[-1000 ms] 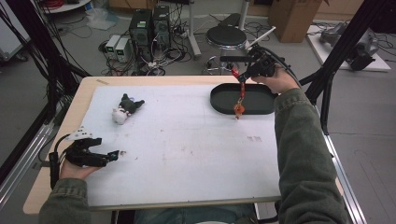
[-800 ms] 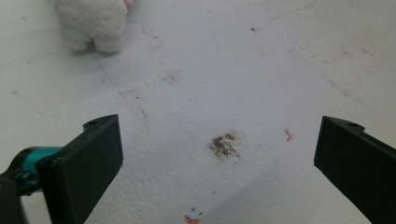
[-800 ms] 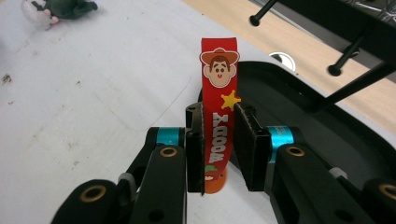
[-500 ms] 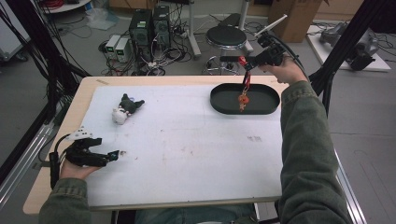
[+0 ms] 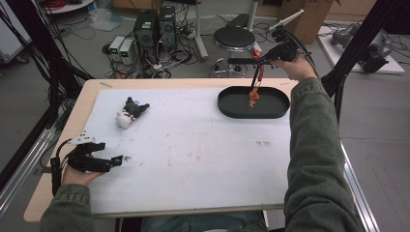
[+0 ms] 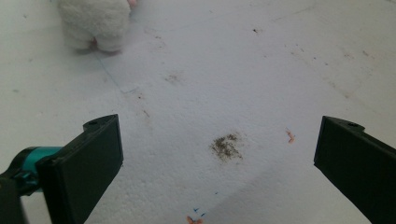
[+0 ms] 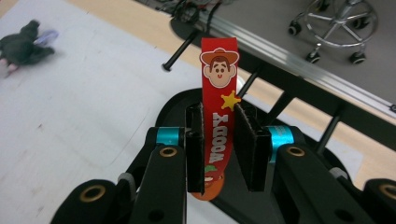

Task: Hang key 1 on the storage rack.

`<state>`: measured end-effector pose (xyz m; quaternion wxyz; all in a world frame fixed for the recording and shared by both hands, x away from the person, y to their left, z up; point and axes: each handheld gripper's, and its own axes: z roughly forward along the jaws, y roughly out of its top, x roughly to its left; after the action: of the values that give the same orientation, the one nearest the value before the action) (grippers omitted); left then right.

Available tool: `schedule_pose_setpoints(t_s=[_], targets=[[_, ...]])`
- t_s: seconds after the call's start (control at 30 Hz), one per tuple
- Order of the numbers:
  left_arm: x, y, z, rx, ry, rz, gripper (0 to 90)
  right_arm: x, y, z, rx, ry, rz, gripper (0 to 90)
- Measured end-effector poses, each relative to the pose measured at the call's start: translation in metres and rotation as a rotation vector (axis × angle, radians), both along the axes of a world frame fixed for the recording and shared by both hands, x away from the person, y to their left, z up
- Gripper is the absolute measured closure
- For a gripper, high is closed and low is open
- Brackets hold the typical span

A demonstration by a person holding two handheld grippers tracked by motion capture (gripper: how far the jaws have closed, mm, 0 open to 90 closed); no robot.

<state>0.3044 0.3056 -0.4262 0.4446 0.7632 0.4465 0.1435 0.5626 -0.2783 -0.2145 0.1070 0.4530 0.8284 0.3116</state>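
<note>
My right gripper [image 5: 261, 62] is raised over the far right of the table and shut on a red cartoon-cowboy strap [image 7: 218, 100]. The strap [image 5: 258, 77] hangs down, and an orange charm [image 5: 253, 96] at its end dangles over the black oval tray [image 5: 232, 110]. I cannot tell whether the charm touches the tray's bottom. In the right gripper view the strap stands between the two black jaws of the right gripper [image 7: 219, 116]. My left gripper [image 5: 117, 161] rests open on the white mat near the front left. A dark and white plush toy [image 5: 129, 112] lies farther back.
A white mat [image 5: 193, 154] covers most of the wooden table [image 5: 58, 193]. The white part of the plush toy [image 6: 95, 21] lies ahead of the left jaws, beyond a dirt smudge [image 6: 226, 145]. A stool [image 5: 233, 36], computers and cables stand on the floor behind the table.
The right gripper has risen and shifted slightly back and right, lifting the strap and charm higher over the tray. The left gripper has stayed put.
</note>
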Motion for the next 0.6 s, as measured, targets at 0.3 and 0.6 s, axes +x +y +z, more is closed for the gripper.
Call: schedule_pose_setpoints(t_s=[0.3, 0.6], targets=[[-0.001, 0.000, 0.000, 0.011, 0.004, -0.002, 1.7, 0.011, 0.004, -0.002, -0.009, -0.041, -0.037, 74.6], [-0.003, -0.001, 0.000, 0.027, 0.012, -0.006, 1.7, 0.024, 0.008, 0.014, -0.029, -0.068, -0.013, 74.6]])
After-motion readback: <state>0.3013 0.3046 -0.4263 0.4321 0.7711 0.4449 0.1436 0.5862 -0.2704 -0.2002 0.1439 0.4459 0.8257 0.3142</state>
